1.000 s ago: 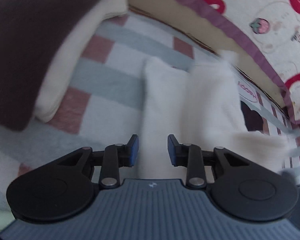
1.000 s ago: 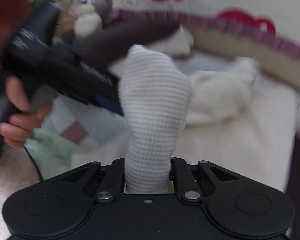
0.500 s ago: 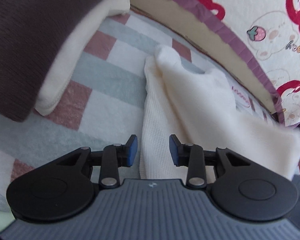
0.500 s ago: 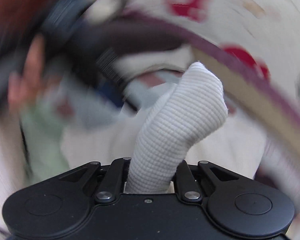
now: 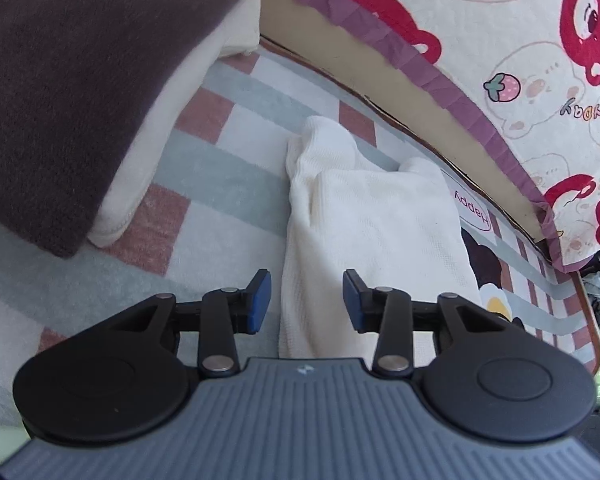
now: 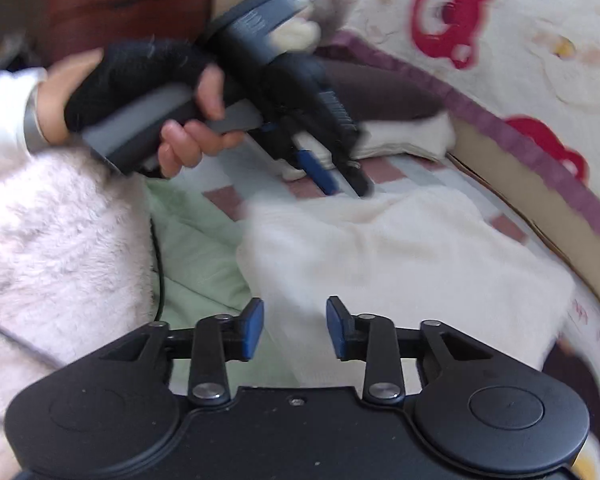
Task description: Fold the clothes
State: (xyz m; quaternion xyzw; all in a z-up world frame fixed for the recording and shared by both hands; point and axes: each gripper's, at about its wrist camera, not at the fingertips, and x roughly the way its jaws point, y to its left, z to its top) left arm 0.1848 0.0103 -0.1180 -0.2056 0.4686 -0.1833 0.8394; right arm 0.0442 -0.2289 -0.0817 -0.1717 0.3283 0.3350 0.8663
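Fingers apart on both grippers, nothing between the blue pads. Left gripper [image 5: 306, 300] hovers over the near edge of the cream knit garment [image 5: 372, 232], which lies flat on the checked blanket [image 5: 228, 128] and runs forward from between the fingers. Right gripper [image 6: 295, 326] is also spread, with the same garment [image 6: 400, 248] just ahead of its tips; that view is motion-blurred. Count: 2 grippers, 1 cream garment laid out, 1 folded stack [image 5: 80, 80] forward-left of the left fingers (dark brown piece on top of a cream one), 1 checked blanket, 1 bear-print quilt [image 5: 520, 40] forward-right with a purple trim. Right view also shows the left hand [image 6: 140, 92] in a fingerless black glove holding the left gripper [image 6: 332, 176] ahead-left of the right fingers, its tips just above the garment's far edge. Changes: 1.0 s and 0.5 s ago the right gripper was clamped on a fold of the cream knit held upright; now released, cloth is down on the blanket. Left gripper was open throughout; garment now sits flatter and more squared under it.
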